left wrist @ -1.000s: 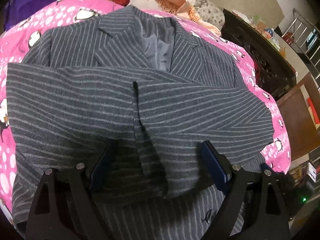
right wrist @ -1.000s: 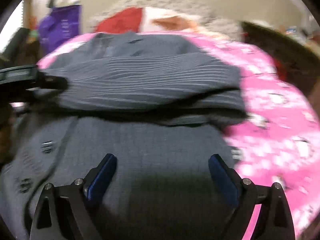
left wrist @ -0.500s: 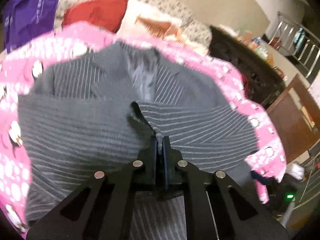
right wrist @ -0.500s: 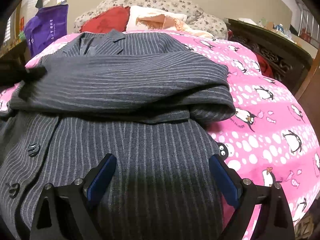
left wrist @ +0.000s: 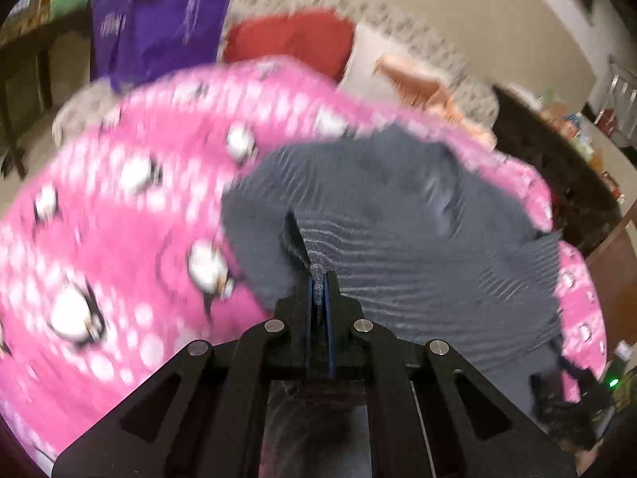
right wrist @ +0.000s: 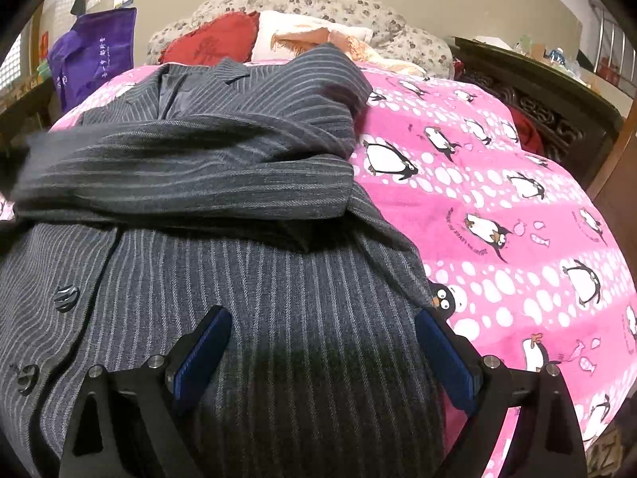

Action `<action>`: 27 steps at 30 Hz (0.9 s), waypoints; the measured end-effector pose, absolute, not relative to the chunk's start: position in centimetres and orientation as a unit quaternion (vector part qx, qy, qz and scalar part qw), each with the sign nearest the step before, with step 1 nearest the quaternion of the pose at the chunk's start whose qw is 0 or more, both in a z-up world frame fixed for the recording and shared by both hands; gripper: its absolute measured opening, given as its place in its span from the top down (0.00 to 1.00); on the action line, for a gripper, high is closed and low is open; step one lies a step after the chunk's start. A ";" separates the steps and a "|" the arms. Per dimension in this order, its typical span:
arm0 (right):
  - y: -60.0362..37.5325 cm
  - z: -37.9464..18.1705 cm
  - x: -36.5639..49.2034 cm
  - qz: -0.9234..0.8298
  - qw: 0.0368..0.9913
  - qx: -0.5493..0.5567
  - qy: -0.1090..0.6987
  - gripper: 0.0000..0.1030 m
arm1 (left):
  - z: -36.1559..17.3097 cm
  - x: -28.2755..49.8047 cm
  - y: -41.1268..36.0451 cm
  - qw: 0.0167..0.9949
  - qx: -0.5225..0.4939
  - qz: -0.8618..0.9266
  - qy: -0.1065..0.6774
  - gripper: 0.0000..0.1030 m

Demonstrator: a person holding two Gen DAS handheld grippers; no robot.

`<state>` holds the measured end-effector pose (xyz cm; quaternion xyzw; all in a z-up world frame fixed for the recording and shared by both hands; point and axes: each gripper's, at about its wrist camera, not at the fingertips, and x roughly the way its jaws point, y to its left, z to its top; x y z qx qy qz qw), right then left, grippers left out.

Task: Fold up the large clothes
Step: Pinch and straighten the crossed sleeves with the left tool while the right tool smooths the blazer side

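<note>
The grey pinstriped jacket (right wrist: 207,183) lies on the bed's pink penguin blanket (right wrist: 497,207), sleeves folded across its chest. The left claw (left wrist: 318,283) is pressed together, pinching a fold of jacket cloth. The right claw (right wrist: 322,350) hovers spread above the jacket's hem near its right edge, bare blanket beyond.

Both tongs (left wrist: 318,290) (right wrist: 322,354) are black, silver-riveted linkages with blue-padded fingers (right wrist: 203,350)
</note>
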<state>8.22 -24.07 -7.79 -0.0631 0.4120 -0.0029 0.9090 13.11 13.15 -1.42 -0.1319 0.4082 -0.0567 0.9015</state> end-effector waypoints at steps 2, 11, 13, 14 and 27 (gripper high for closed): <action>-24.1 -7.8 8.2 -0.002 0.909 -0.060 0.413 0.10 | -2.5 12.9 13.3 0.896 -0.141 -0.048 0.419 0.89; -27.4 -0.1 7.6 0.086 0.943 0.006 0.321 0.57 | 3.8 10.2 14.2 0.939 -0.137 0.002 0.315 0.88; -26.1 0.4 10.1 0.143 0.931 -0.002 0.337 0.75 | 3.7 11.8 12.4 0.936 -0.123 -0.017 0.329 0.88; -24.9 0.2 11.7 0.163 0.923 -0.016 0.347 0.84 | 3.0 12.8 11.3 0.930 -0.121 -0.030 0.346 0.88; -28.9 -4.3 16.0 0.145 0.884 0.047 0.442 1.00 | -4.6 15.0 9.2 0.914 -0.039 0.057 0.400 0.87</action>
